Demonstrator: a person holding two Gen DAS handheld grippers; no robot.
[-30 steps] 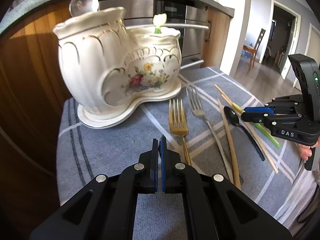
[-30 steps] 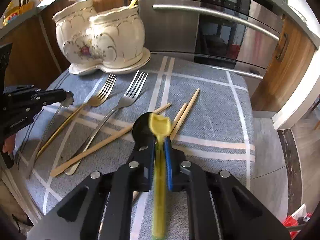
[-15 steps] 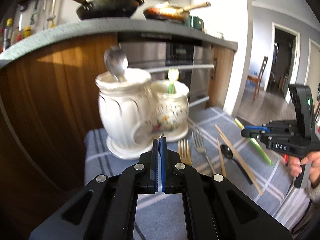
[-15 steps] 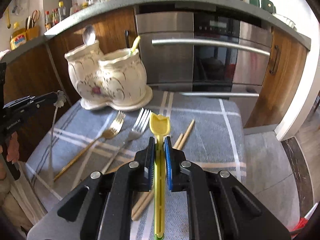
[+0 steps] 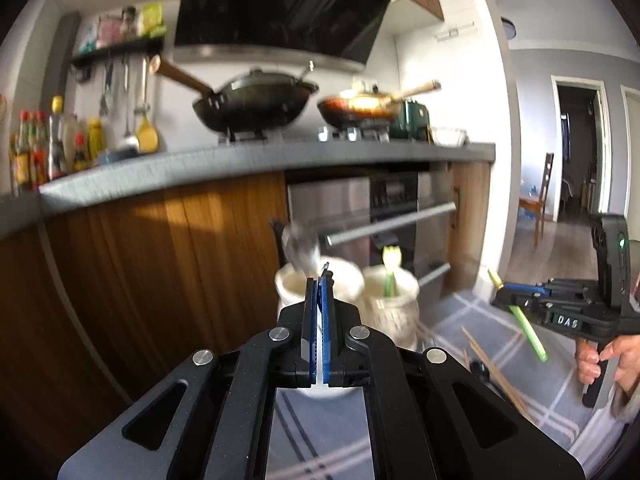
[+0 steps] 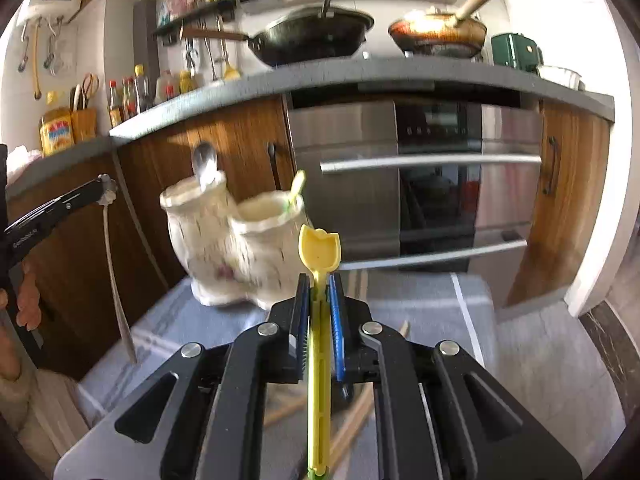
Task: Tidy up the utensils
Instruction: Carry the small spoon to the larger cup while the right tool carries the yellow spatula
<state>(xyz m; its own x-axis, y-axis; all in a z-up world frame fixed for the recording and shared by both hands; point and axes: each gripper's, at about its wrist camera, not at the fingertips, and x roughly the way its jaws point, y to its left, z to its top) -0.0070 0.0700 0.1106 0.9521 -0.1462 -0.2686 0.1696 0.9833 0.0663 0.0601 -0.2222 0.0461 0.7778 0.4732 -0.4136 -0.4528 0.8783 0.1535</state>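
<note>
A white ceramic two-pot utensil holder (image 6: 224, 252) stands at the table's far left; it also shows in the left wrist view (image 5: 384, 304). A silver spoon (image 6: 205, 166) stands in its taller pot and a yellow-green utensil (image 6: 297, 186) in the lower one. My right gripper (image 6: 319, 280) is shut on a yellow plastic spoon (image 6: 319, 256), held in the air short of the holder. My left gripper (image 5: 319, 284) is shut on a thin silver utensil (image 6: 116, 280) that hangs down from it, left of the holder.
Wooden chopsticks (image 5: 492, 364) and a black spoon (image 5: 480, 370) lie on the grey checked tablecloth (image 6: 500, 344). Behind the table are a steel oven (image 6: 400, 184), wooden cabinets and a counter with pans.
Both grippers have risen and tilted up, away from the table. The yellow spoon has been lifted off the cloth. The forks have dropped out of view.
</note>
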